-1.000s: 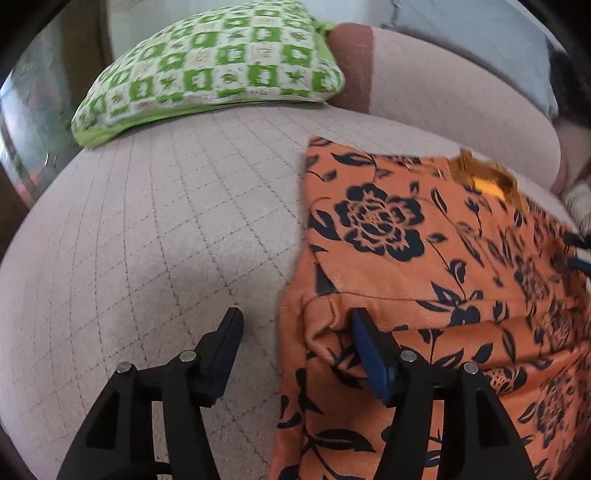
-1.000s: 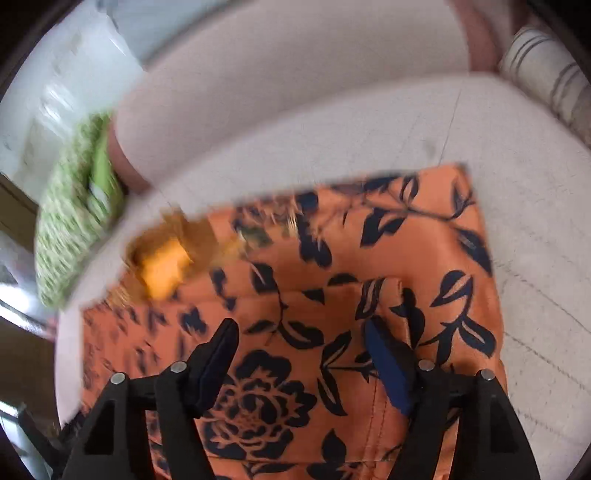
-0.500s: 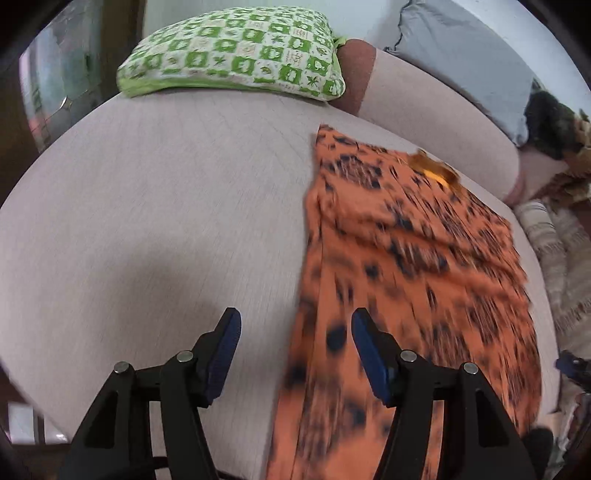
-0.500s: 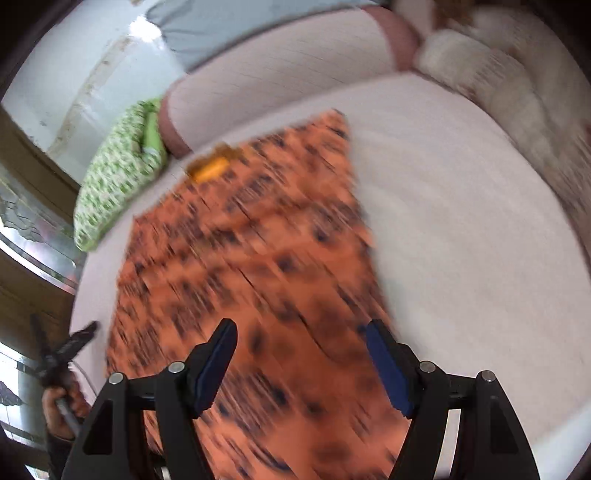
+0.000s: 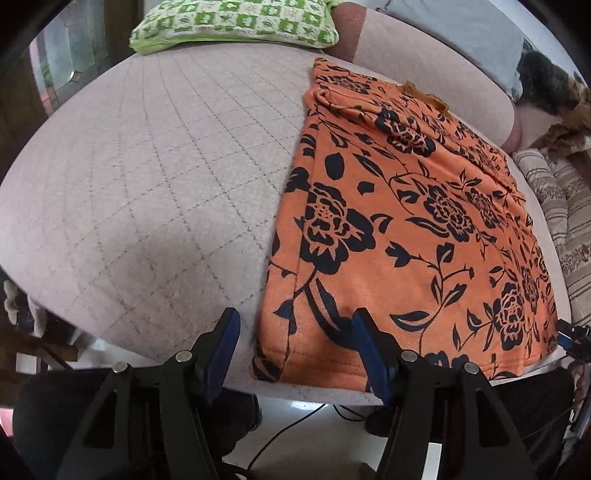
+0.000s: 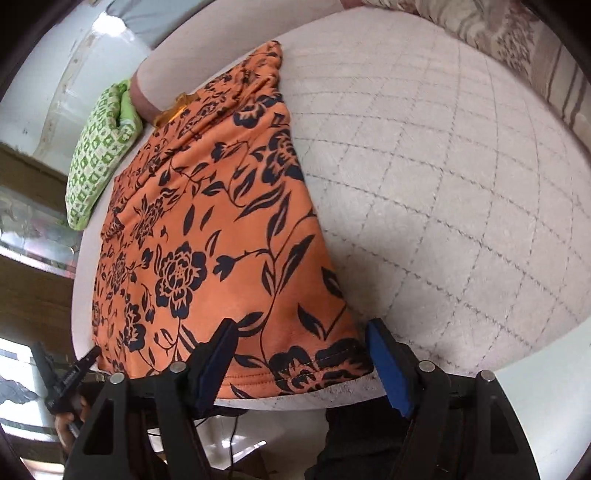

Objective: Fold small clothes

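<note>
An orange garment with dark blue flowers (image 5: 399, 229) lies flat and lengthwise on the pink quilted cushion (image 5: 155, 177). Its stitched hem reaches the near edge. My left gripper (image 5: 295, 328) is open and straddles the hem's left corner, with no pad pressing on the cloth. In the right wrist view the same garment (image 6: 207, 236) runs away from me. My right gripper (image 6: 301, 339) hangs over the hem's right corner; its jaws are closing with the corner between them, pads apart from the cloth. The left gripper (image 6: 70, 373) shows at the far hem corner.
A green checked pillow (image 5: 236, 22) and a grey pillow (image 5: 461, 26) lie at the back. Striped bedding (image 5: 561, 206) borders the cushion on the right. Below the near edge are a white floor and a cable (image 5: 295, 428). Bare quilted cushion (image 6: 443, 184) lies right of the garment.
Both grippers have drawn back from the garment's far part to its near hem. The garment, blurred half a second ago, now lies still. The right jaws are narrower.
</note>
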`<state>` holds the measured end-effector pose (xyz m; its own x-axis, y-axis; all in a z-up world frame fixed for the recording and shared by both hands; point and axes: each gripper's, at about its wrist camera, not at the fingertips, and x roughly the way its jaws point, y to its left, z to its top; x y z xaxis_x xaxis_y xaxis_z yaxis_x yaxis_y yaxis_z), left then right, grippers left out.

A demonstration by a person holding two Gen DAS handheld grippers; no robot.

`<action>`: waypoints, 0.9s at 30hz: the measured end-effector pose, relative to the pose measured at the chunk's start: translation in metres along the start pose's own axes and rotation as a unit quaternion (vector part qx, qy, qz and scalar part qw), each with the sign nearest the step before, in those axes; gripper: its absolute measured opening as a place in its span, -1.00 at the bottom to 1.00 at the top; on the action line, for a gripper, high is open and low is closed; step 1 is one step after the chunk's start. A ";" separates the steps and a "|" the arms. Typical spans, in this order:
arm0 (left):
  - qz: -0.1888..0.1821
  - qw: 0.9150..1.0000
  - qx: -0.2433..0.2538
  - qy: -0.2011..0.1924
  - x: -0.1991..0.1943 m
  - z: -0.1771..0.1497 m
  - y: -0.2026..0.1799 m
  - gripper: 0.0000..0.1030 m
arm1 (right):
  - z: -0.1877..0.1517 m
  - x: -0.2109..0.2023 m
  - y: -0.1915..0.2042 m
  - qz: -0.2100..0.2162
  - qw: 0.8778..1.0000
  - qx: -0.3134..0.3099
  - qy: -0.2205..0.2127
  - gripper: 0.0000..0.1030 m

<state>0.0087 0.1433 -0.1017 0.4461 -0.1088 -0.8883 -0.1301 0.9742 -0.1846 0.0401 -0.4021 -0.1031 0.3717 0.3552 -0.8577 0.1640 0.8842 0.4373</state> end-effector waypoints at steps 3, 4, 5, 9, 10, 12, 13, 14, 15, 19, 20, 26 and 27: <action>-0.014 1.000 -0.002 -0.009 -0.005 -0.002 0.000 0.23 | -0.002 -0.005 0.005 0.004 1.000 -0.012 -0.012 0.16; -0.015 1.000 -0.003 -0.001 -0.003 -0.003 0.000 0.23 | -0.002 -0.003 0.004 -0.002 1.000 -0.012 -0.010 0.16; -0.013 1.000 -0.004 0.007 0.001 -0.005 0.002 0.23 | -0.002 0.004 0.000 -0.009 1.000 -0.009 -0.001 0.17; -0.001 1.000 -0.013 0.005 0.001 -0.008 0.010 -0.30 | -0.001 0.001 0.004 0.002 1.000 -0.019 -0.003 0.06; -0.006 1.000 -0.020 0.005 0.000 -0.008 0.013 -0.49 | -0.001 0.000 0.005 0.002 1.000 -0.018 -0.002 0.02; -0.015 1.000 -0.027 0.004 -0.001 -0.007 0.016 -0.58 | -0.001 -0.001 0.001 0.003 1.000 -0.014 -0.007 -0.10; -0.014 0.999 -0.029 0.006 -0.002 -0.008 0.016 -0.59 | -0.002 -0.001 0.000 0.003 1.000 -0.011 -0.007 -0.12; -0.014 0.999 -0.030 0.005 -0.002 -0.006 0.015 -0.59 | -0.003 0.000 -0.003 0.002 1.000 -0.004 -0.007 -0.14; -0.015 0.999 -0.030 0.002 -0.006 -0.008 0.016 -0.59 | -0.003 -0.002 -0.003 0.001 1.000 -0.002 -0.008 -0.14; -0.006 1.000 -0.023 0.007 0.002 -0.011 0.014 -0.02 | -0.005 -0.003 0.000 -0.003 1.000 -0.003 -0.012 0.30; 0.000 1.000 -0.019 0.004 0.003 -0.011 0.011 -0.02 | -0.004 0.002 -0.001 -0.004 1.000 -0.002 -0.007 0.30; -0.010 1.000 0.004 -0.006 -0.001 -0.010 0.000 -0.79 | -0.003 0.003 0.003 -0.011 1.000 -0.023 -0.007 -0.58; -0.016 1.000 -0.002 -0.013 -0.005 -0.009 0.001 -0.80 | -0.003 0.001 -0.001 0.007 1.000 -0.016 -0.007 -0.84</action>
<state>-0.0016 0.1434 -0.1011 0.4731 -0.1340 -0.8707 -0.1187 0.9697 -0.2137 0.0374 -0.4014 -0.1055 0.3862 0.3641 -0.8475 0.1289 0.8885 0.4405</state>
